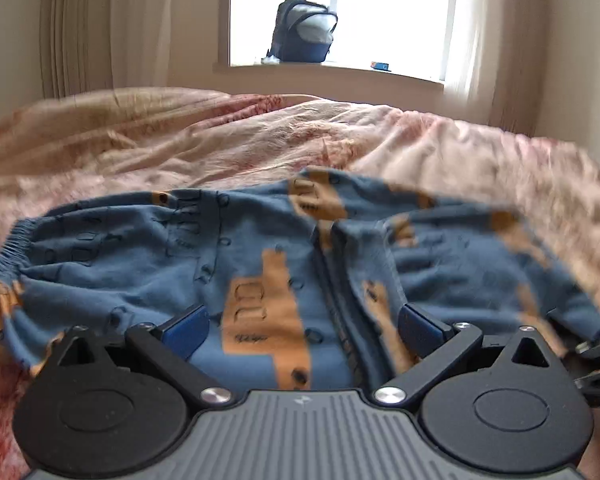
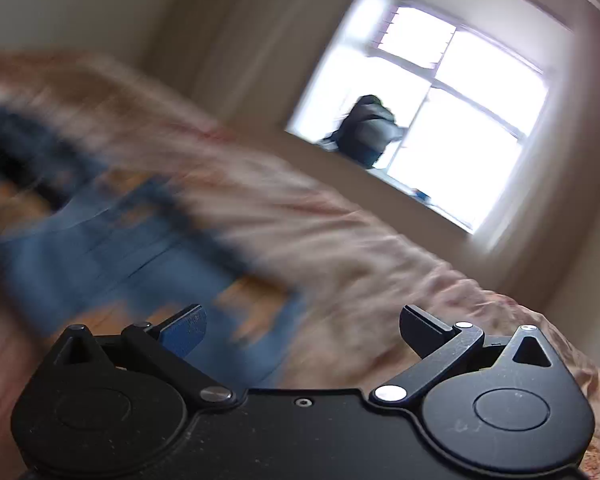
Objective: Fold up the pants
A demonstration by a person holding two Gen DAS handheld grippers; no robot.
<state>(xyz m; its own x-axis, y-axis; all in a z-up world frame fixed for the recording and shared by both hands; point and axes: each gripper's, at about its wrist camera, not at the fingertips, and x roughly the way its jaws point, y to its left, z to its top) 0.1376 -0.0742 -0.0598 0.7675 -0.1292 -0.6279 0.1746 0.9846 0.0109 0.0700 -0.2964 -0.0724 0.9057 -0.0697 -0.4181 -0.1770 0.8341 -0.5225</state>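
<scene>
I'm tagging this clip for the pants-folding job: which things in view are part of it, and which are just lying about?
Part of the job:
blue patterned pants
left tool, open
right tool, open
bedspread they lie on

Lying about:
backpack on the windowsill
small blue item on the sill
curtain

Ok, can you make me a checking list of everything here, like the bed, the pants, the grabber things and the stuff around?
Surface: bed with a wrinkled pink and beige bedspread.
Job's things: blue pants with orange prints, lying crumpled on the bedspread, elastic waistband at the left, not yet neatly folded.
Clutter: nothing seen on the bed besides the pants.
Grippers: left gripper over the pants, jaws wide apart, holding nothing; right gripper over the pants' edge and bedspread, jaws wide apart, holding nothing; its view is blurred.
Cables: nothing seen.
Surroundings: bright window, backpack and a small box on the sill, curtain at the left.
</scene>
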